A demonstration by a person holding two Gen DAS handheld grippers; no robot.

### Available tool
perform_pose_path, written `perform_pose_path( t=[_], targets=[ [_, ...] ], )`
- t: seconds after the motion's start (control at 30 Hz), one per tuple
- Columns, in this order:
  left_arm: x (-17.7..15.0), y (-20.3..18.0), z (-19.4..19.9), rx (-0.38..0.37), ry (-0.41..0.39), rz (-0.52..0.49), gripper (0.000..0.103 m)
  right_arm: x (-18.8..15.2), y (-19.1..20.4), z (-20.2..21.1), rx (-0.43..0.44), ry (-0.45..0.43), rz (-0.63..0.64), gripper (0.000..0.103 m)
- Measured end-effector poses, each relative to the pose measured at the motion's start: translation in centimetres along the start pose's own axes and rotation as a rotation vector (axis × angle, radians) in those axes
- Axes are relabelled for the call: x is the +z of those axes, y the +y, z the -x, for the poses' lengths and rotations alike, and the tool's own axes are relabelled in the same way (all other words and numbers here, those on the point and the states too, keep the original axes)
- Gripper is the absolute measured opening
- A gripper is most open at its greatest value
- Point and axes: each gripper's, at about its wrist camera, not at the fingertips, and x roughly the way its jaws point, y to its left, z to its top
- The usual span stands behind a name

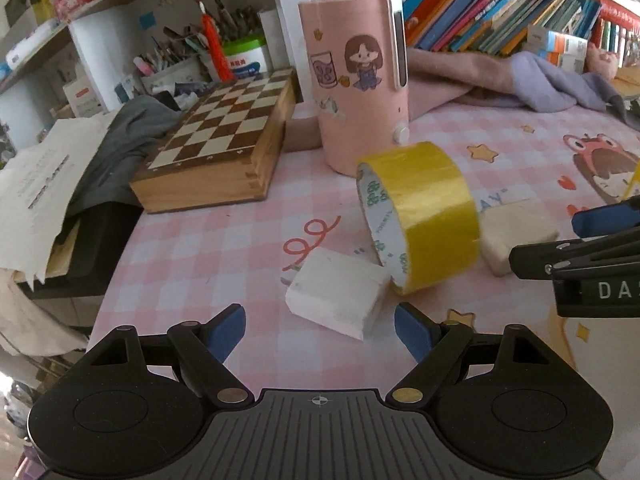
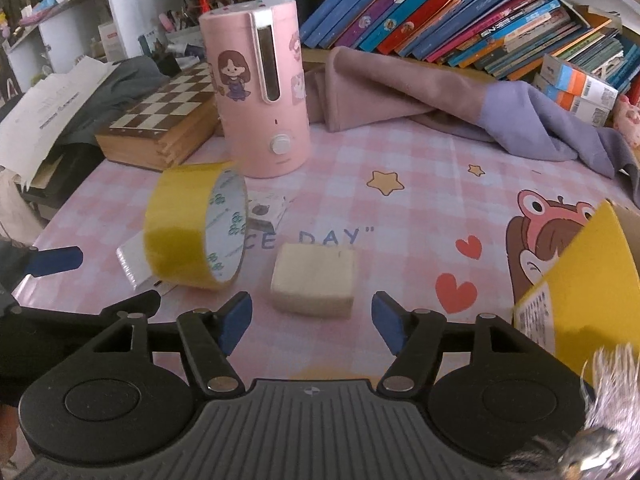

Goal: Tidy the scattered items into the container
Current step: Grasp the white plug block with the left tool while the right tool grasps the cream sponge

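Left gripper (image 1: 320,326) angled down over pink checked tablecloth (image 1: 192,248), jaws spread wide and empty, white block (image 1: 340,296) lying just ahead of the blue fingertips (image 1: 230,326) and roughly centred between them. Right gripper (image 2: 311,318) likewise tilted down, jaws parted wider than the cream block (image 2: 314,280) directly in front, nothing gripped.

Yellow tape roll (image 1: 424,216) standing on edge just beyond the left tool and to its right, touching the white block's far corner. Small white printed box (image 2: 266,212) farther off behind the roll. Yellow carton (image 2: 580,280) close on the right tool's right side, probably the container, opening not visible from here.

Step in hand, by the look of it: a two-handed reach, one block per tool. For a clean pick:
- Keep each block centred between the pads before closing; lower until the pads straddle the side faces, not the top edge.
- On the left, approach straight in and avoid nudging the block, since the leaning roll could topple or roll away.
- Squeeze gently; both blocks look soft and may deform or spring out.
- Lift clear before swinging right toward the carton, right tool first, to keep the two from crossing.
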Motion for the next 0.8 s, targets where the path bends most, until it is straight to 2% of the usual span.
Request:
perform_pose_path(
  t=[0.17, 0.43, 0.57, 0.63, 0.67, 0.7, 0.77, 0.8],
  targets=[
    [0.6, 0.3, -1.8, -0.012, 0.032, -0.019, 0.084, 0.5, 0.1, -1.6, 0.004, 0.021, 0.011, 0.065],
    [1.3, 0.3, -2.7, -0.055, 0.011, -0.037, 0.084, 0.8, -0.3, -2.9, -0.007, 0.041, 0.006, 0.065],
    [1.4, 0.6, -3.0, -0.069, 0.014, -0.012, 0.084, 0.7, -0.6, -3.1, -0.012, 0.043, -0.002, 0.064],
    [1.4, 0.9, -3.1, -0.077, 0.018, 0.004, 0.083, 0.7, -0.6, -3.2, -0.005, 0.043, -0.006, 0.061],
    [1.4, 1.0, -3.1, -0.086, 0.021, 0.015, 0.082, 0.7, -0.6, -3.2, 0.004, 0.043, -0.008, 0.058],
    [1.3, 1.1, -3.1, -0.097, 0.026, 0.027, 0.081, 0.7, -0.6, -3.2, 0.016, 0.042, -0.009, 0.051],
    [1.2, 1.3, -2.8, -0.133, 0.032, 0.043, 0.059, 0.7, -0.4, -3.0, 0.018, 0.038, -0.003, 0.047],
    [1.2, 1.3, -2.6, -0.143, 0.038, 0.043, 0.057, 0.7, -0.4, -2.8, 0.019, 0.036, 0.001, 0.045]
  ],
)
